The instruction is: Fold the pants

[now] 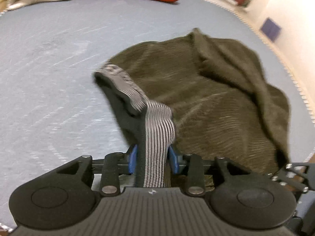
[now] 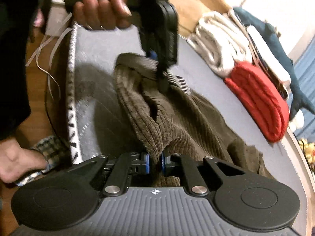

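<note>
Brown corduroy pants (image 1: 216, 98) lie bunched on the blue-grey table mat (image 1: 49, 78). Their grey striped elastic waistband (image 1: 157, 122) rises off the mat and runs between the blue pads of my left gripper (image 1: 153, 157), which is shut on it. In the right wrist view the same left gripper (image 2: 157, 64) hangs over the far end of the pants (image 2: 187, 122), held by a person's hand (image 2: 102, 9). My right gripper (image 2: 155, 163) is shut on a raised ridge of the corduroy at the near end. Both views are blurred.
Folded red cloth (image 2: 259, 98) and folded white cloth (image 2: 216, 39) sit at the mat's far side, with a blue plush toy (image 2: 275, 39) beyond. The mat's fringed edge (image 2: 72, 98) runs at the left, above wooden floor. A second hand (image 2: 15, 161) is at the lower left.
</note>
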A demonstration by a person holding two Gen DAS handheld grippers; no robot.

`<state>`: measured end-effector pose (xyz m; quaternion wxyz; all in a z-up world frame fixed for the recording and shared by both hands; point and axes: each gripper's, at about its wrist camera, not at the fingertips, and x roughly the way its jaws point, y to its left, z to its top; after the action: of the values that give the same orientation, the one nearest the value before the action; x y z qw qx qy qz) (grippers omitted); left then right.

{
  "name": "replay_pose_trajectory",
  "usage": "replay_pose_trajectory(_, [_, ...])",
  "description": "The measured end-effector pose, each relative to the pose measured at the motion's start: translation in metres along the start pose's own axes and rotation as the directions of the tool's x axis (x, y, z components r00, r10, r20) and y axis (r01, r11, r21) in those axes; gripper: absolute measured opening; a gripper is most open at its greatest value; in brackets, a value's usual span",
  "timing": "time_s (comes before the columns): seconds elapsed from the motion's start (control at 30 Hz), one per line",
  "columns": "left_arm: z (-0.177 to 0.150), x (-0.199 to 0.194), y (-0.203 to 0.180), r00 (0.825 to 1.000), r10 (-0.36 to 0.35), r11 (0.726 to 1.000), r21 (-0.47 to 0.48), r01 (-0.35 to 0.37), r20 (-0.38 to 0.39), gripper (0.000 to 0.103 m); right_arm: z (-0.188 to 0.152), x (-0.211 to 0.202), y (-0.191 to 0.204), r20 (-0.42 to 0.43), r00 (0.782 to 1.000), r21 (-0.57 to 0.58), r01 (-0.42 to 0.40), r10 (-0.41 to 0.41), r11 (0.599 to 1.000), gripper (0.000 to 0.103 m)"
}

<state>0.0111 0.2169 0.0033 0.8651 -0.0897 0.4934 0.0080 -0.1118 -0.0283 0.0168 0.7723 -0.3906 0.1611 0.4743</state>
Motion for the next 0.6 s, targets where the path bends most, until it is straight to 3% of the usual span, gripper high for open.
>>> replay_pose_trajectory(0.03, [0.002, -0.004, -0.003, 0.999, 0.036, 0.999, 0.009, -0.037, 0.022, 0.047, -0.002, -0.001, 0.002, -0.016, 1.000, 0.004, -0.006, 0.006, 1.000, 0.018])
replay_pose_trajectory(0.1, [0.013, -0.016, -0.009, 0.988, 0.123, 0.991, 0.035, -0.126, 0.095, 0.060, -0.002, -0.005, -0.002, -0.025, 1.000, 0.013, -0.015, 0.015, 1.000, 0.042])
replay_pose_trajectory(0.17, [0.023, -0.026, -0.018, 0.973, 0.161, 0.984, 0.042, -0.171, 0.167, 0.064, -0.004, -0.013, -0.009, -0.005, 1.000, 0.042, -0.010, 0.011, 0.999, 0.048])
replay_pose_trajectory(0.37, [0.041, -0.020, -0.053, 0.977, 0.039, 0.996, 0.071, -0.055, 0.212, 0.064, -0.016, -0.043, -0.056, 0.052, 0.997, 0.262, -0.060, 0.048, 0.963, 0.052])
replay_pose_trajectory(0.43, [0.047, -0.012, -0.075, 0.973, -0.006, 0.995, 0.099, -0.018, 0.230, 0.054, -0.020, -0.055, -0.083, 0.059, 0.998, 0.348, -0.033, 0.013, 0.937, 0.053])
replay_pose_trajectory(0.5, [0.048, -0.003, -0.090, 0.967, -0.050, 0.993, 0.118, 0.020, 0.251, 0.019, -0.025, -0.069, -0.119, 0.047, 0.997, 0.430, 0.030, -0.056, 0.902, 0.054])
replay_pose_trajectory(0.57, [0.053, 0.009, -0.105, 0.962, -0.090, 0.989, 0.134, 0.057, 0.257, 0.006, -0.031, -0.083, -0.158, 0.029, 0.988, 0.504, 0.114, -0.149, 0.856, 0.054])
replay_pose_trajectory(0.6, [0.056, 0.016, -0.111, 0.961, -0.111, 0.987, 0.143, 0.076, 0.252, 0.005, -0.036, -0.089, -0.178, 0.012, 0.980, 0.533, 0.163, -0.200, 0.830, 0.054])
